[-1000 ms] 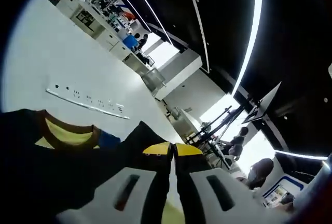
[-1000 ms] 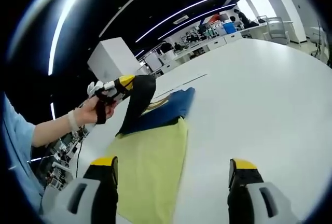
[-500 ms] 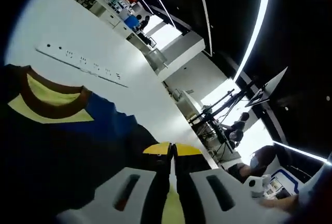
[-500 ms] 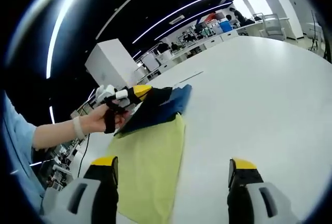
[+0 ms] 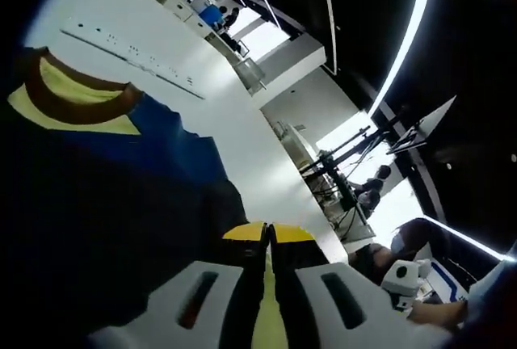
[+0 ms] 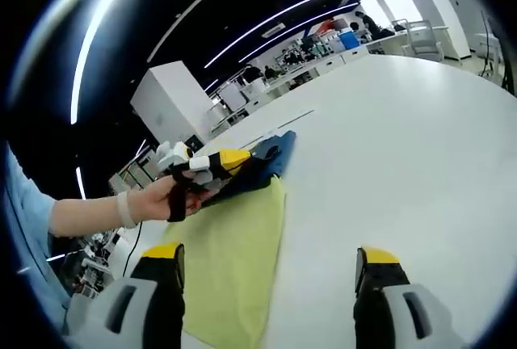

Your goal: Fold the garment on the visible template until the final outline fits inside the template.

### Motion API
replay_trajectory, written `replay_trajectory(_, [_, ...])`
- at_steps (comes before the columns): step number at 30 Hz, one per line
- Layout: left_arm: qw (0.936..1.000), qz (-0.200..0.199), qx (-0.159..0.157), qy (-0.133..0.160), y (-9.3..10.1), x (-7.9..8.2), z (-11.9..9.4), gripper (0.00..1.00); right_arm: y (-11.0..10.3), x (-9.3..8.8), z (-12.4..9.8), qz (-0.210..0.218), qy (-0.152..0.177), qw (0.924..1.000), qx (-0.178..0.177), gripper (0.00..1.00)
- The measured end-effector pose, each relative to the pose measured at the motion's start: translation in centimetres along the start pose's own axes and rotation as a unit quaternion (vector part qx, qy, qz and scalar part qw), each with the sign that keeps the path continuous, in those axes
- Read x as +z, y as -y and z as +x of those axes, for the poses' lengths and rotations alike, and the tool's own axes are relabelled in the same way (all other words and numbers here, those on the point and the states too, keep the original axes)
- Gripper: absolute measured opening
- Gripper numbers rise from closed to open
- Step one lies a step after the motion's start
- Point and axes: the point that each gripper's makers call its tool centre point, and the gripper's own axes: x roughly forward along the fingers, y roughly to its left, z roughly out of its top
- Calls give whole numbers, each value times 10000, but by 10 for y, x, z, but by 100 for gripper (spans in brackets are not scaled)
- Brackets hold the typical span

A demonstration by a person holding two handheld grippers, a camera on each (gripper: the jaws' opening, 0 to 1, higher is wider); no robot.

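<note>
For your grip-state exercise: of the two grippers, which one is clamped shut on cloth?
The left gripper: its yellow-tipped jaws are pressed together on the dark blue garment. The right gripper has its jaws wide apart, holding nothing, above the yellow template.

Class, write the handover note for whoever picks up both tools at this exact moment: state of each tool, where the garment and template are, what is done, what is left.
Left tool: jaws shut on the dark blue garment, low over the white table.
Right tool: jaws open, holding nothing, hanging above the yellow-green template.
Garment: pinched at one edge; its brown collar faces up, and the garment lies at the template's far end.
Done: one fold is in progress.
Left: lay the held edge down, release, and go on folding until the outline fits inside the template, with everything kept in sight.
</note>
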Motion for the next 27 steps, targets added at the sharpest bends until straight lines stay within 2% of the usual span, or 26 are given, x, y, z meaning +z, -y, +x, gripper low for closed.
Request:
replay_trajectory(6, [9999, 128, -99, -5, 3, 1, 0, 0, 0, 1, 0, -6, 3, 10000, 2, 88])
replay_trajectory(8, [9991, 389, -154, -6, 6, 0, 0, 0, -2, 2, 0, -23, 15, 10000, 23, 88])
replay_trajectory(9, [9991, 375, -174, -18, 7, -1, -1, 0, -2, 3, 1, -30, 11, 10000, 30, 88])
replay_trajectory(10, [9986, 415, -328, 19, 12, 0, -2, 0, -3, 3, 1, -39, 5, 10000, 49, 88])
replay_trajectory(15, [9965, 706, -452, 59, 20, 3, -5, 0, -6, 3, 3, -71, -17, 9999, 72, 88])
replay_trajectory(18, [9955, 817, -481, 59, 24, 6, -7, 9, -8, 2, 4, -83, -23, 9999, 84, 88])
replay_trajectory(24, [9870, 1540, -453, 63, 31, 9, -17, 41, -11, 3, 5, -114, -47, 9999, 106, 88])
replay_trajectory(27, [9828, 1801, -401, -34, 34, 7, -23, 46, -13, 4, 6, -138, -45, 9998, 126, 88])
